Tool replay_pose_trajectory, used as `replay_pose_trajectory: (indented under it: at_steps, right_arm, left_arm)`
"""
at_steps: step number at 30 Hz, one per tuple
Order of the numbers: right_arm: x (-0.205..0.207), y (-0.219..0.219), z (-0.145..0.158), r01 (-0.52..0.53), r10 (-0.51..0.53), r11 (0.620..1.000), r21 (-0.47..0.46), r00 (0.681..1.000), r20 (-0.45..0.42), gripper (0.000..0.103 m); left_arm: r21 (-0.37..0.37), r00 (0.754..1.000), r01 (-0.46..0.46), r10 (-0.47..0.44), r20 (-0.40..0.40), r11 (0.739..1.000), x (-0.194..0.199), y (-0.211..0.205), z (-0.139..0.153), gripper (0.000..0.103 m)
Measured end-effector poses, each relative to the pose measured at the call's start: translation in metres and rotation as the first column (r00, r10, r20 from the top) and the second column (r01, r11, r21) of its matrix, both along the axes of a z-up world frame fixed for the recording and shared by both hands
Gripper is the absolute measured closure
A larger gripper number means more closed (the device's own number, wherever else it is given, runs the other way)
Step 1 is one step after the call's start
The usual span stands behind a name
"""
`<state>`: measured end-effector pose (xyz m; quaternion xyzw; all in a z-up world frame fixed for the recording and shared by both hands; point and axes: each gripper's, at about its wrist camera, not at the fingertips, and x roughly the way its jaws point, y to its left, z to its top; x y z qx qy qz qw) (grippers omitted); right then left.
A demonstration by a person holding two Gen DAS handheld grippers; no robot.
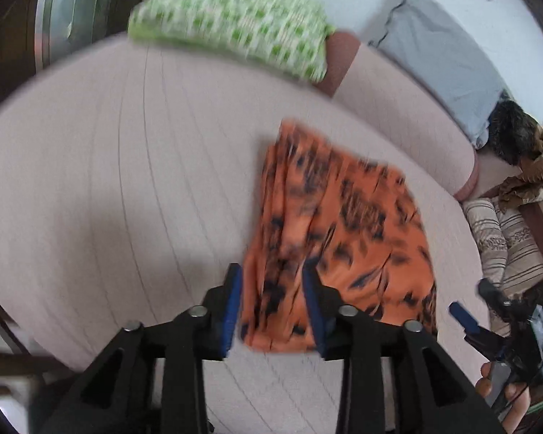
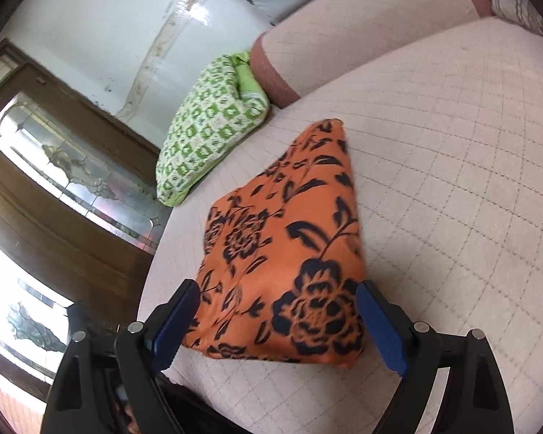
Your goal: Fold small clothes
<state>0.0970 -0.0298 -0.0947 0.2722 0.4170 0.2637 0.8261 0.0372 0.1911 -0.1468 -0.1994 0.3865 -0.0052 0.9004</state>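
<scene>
An orange garment with a black flower print [image 1: 336, 231] lies folded on the pale quilted bed cover [image 1: 126, 166]. My left gripper [image 1: 271, 275] is open, its blue-padded fingers standing either side of the garment's near left edge. The view is blurred by motion. In the right wrist view the same garment [image 2: 286, 260] lies between the wide-open fingers of my right gripper [image 2: 277, 289], which hovers at its near edge. The right gripper also shows at the right edge of the left wrist view [image 1: 488, 311], held in a hand.
A green and white patterned pillow [image 2: 210, 123] lies at the far side of the bed [image 2: 452, 188]. A grey pillow [image 1: 441, 58], a dark furry blanket [image 1: 521, 144] and a striped cushion [image 1: 503, 242] lie to the right. A wooden glazed door [image 2: 61, 188] stands left.
</scene>
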Motion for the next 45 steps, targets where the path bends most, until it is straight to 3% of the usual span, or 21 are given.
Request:
replay_pose_trajectory:
  at_steps: [2,5,7,9,10,12,13,16,18,22,25,28,29,30,32,34,36,37,39,42,45]
  right_arm:
    - [0.013,-0.006,-0.008,-0.004,0.006,0.999,0.042,0.999,-0.045,0.013]
    - [0.039,-0.013,-0.03,0.007,0.016,0.99,0.141,0.987,-0.16,0.013]
    - [0.052,-0.011,-0.041,0.004,0.034,0.984,0.18,0.979,-0.203,0.013]
    - [0.061,-0.007,-0.052,0.012,0.039,0.981,0.195,0.965,-0.258,0.016]
    - [0.065,-0.004,-0.057,0.011,0.044,0.981,0.192,0.958,-0.282,0.031]
    - [0.066,0.005,-0.061,-0.014,0.046,0.994,0.11,0.954,-0.295,0.059]
    - [0.061,0.008,-0.056,-0.026,0.049,0.996,0.088,0.96,-0.276,0.063]
    - [0.044,0.016,-0.035,-0.038,0.032,0.999,-0.031,0.985,-0.17,0.063]
    - [0.049,0.023,-0.06,-0.078,0.048,0.99,-0.119,0.97,-0.237,0.056]
    - [0.047,-0.003,-0.04,-0.01,0.022,0.998,0.06,0.978,-0.206,0.027]
    - [0.06,-0.014,-0.023,0.018,0.001,0.994,0.109,0.986,-0.167,0.025]
    - [0.087,-0.013,-0.04,0.047,-0.013,0.99,0.136,0.97,-0.244,0.026]
    - [0.096,-0.007,-0.05,0.029,0.013,0.989,0.147,0.961,-0.278,0.034]
    - [0.101,0.001,-0.057,-0.004,0.04,0.992,0.123,0.954,-0.296,0.07]
    - [0.095,0.012,-0.043,-0.021,0.023,1.0,0.013,0.97,-0.241,0.072]
    - [0.084,0.022,-0.026,-0.037,0.024,0.996,-0.085,0.989,-0.146,0.072]
    - [0.088,0.023,-0.042,-0.038,0.009,0.989,-0.145,0.981,-0.195,0.058]
    - [0.09,0.018,-0.047,-0.031,0.006,0.994,-0.104,0.973,-0.23,0.042]
    - [0.091,0.005,-0.046,0.004,0.003,1.0,0.026,0.969,-0.247,0.029]
    - [0.104,-0.002,-0.033,0.043,-0.032,0.998,0.049,0.98,-0.199,0.026]
    - [0.136,-0.005,-0.044,0.074,-0.045,0.991,0.108,0.967,-0.249,0.026]
  left_arm:
    - [0.061,0.998,0.03,-0.034,0.057,0.998,0.007,-0.008,0.016,0.063]
    - [0.109,0.99,0.118,-0.126,0.065,0.987,0.034,-0.031,0.022,0.063]
    - [0.156,0.987,0.146,-0.153,0.036,0.977,0.054,-0.048,0.012,0.063]
    - [0.229,0.986,0.165,-0.156,-0.059,0.959,0.078,-0.061,-0.015,0.063]
    - [0.232,0.983,0.164,-0.138,-0.124,0.959,0.088,-0.061,-0.031,0.063]
    - [0.27,0.984,0.162,-0.134,-0.118,0.949,0.089,-0.061,-0.044,0.062]
    - [0.291,0.984,0.168,-0.141,-0.113,0.942,0.088,-0.064,-0.042,0.062]
    - [0.271,0.984,0.162,-0.137,-0.111,0.949,0.091,-0.062,-0.046,0.062]
    - [0.275,0.984,0.166,-0.143,-0.103,0.947,0.091,-0.061,-0.046,0.062]
    - [0.265,0.985,0.167,-0.15,-0.084,0.95,0.087,-0.058,-0.046,0.061]
    - [0.273,0.986,0.166,-0.15,-0.079,0.948,0.09,-0.063,-0.048,0.061]
    - [0.253,0.985,0.168,-0.155,-0.072,0.953,0.092,-0.063,-0.047,0.061]
    - [0.247,0.985,0.169,-0.156,-0.07,0.954,0.093,-0.062,-0.048,0.061]
    - [0.243,0.985,0.173,-0.161,-0.068,0.954,0.084,-0.057,-0.048,0.061]
    - [0.239,0.985,0.173,-0.162,-0.065,0.955,0.084,-0.055,-0.047,0.061]
    - [0.236,0.985,0.172,-0.162,-0.064,0.956,0.084,-0.054,-0.047,0.061]
    - [0.243,0.984,0.174,-0.164,-0.063,0.954,0.084,-0.055,-0.046,0.061]
    - [0.239,0.984,0.175,-0.165,-0.061,0.955,0.083,-0.054,-0.045,0.061]
    - [0.221,0.984,0.176,-0.167,-0.059,0.959,0.083,-0.051,-0.046,0.061]
    - [0.222,0.985,0.173,-0.164,-0.061,0.96,0.083,-0.051,-0.046,0.061]
    - [0.223,0.985,0.172,-0.162,-0.06,0.96,0.082,-0.052,-0.045,0.061]
